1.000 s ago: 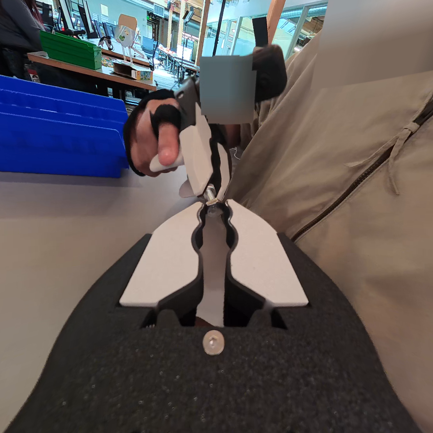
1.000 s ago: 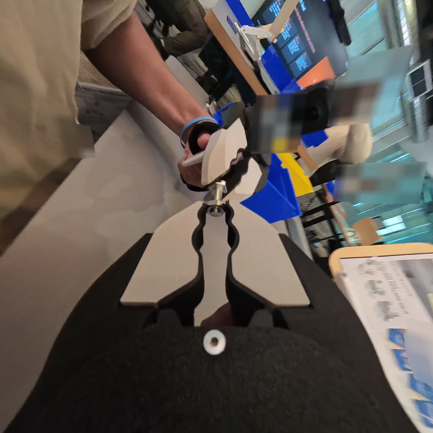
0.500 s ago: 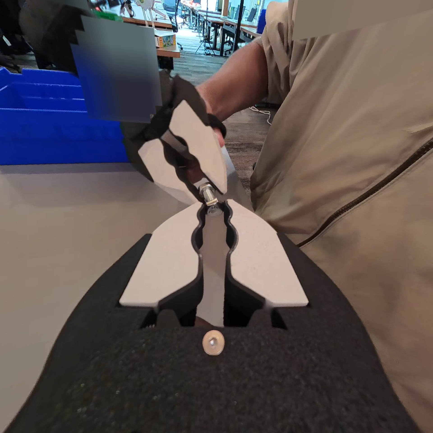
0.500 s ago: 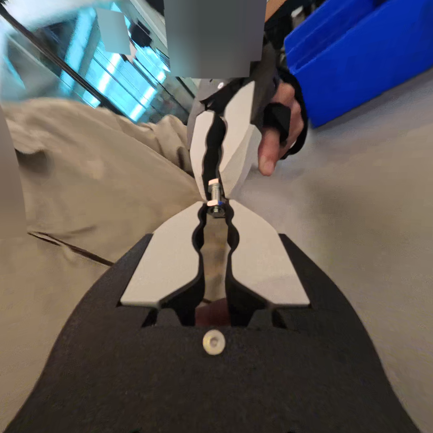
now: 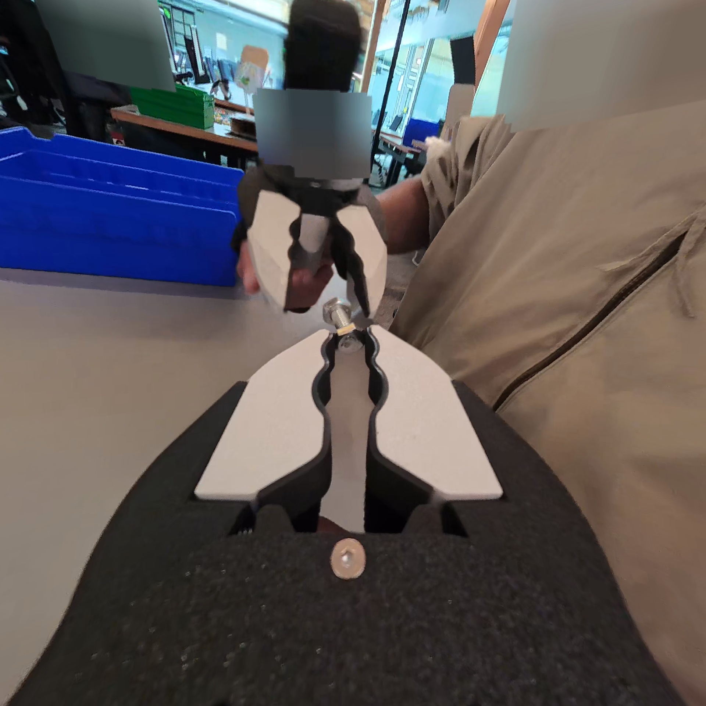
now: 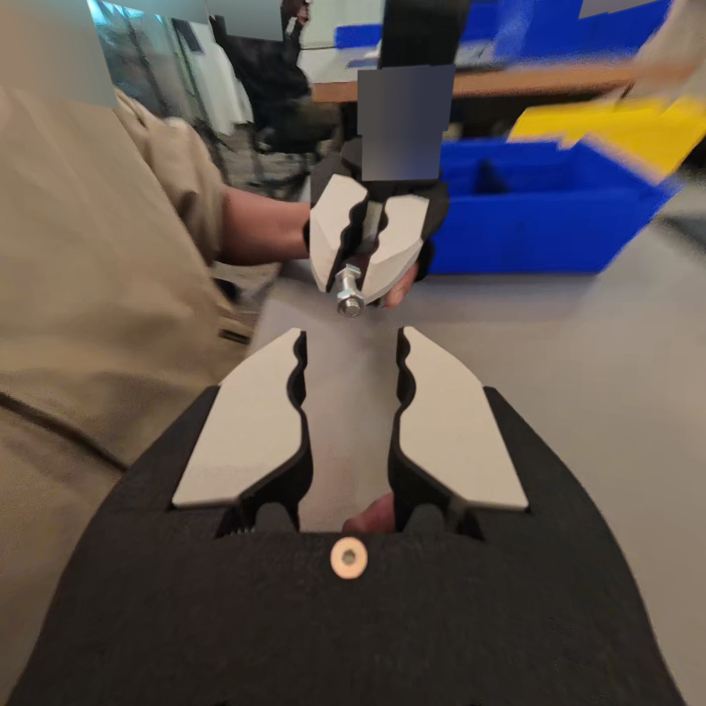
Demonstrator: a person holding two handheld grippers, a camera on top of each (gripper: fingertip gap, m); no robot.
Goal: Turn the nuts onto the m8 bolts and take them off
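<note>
Changed from half a second ago: right tool (image 6: 351,331) no longer pinched on the nut (image 6: 348,295), now spread wide, gripping nothing, tips just short of the bolt's free end. Left-hand grip unchanged.

Counted: one bolt (image 6: 349,283), one nut, two tools. Also one blue bin (image 5: 114,214) at the far edge of the grey tabletop (image 6: 535,382), and one yellow bin (image 6: 611,126), blurred, behind a blue one in the right wrist view. One person in a beige jacket (image 5: 573,344) alongside.

Left tool (image 5: 349,333): fingers drawn close together, clamped on the bolt's hex head right at the tips. Bolt held off the tabletop, threaded shaft pointing away from the left tool toward the right one. Nut sitting far out on the shaft, near the free end, clear of the left fingertips.

In the left wrist view, one right finger (image 5: 372,263) reaching down just beside the bolt; whether touching anything, cannot tell.
</note>
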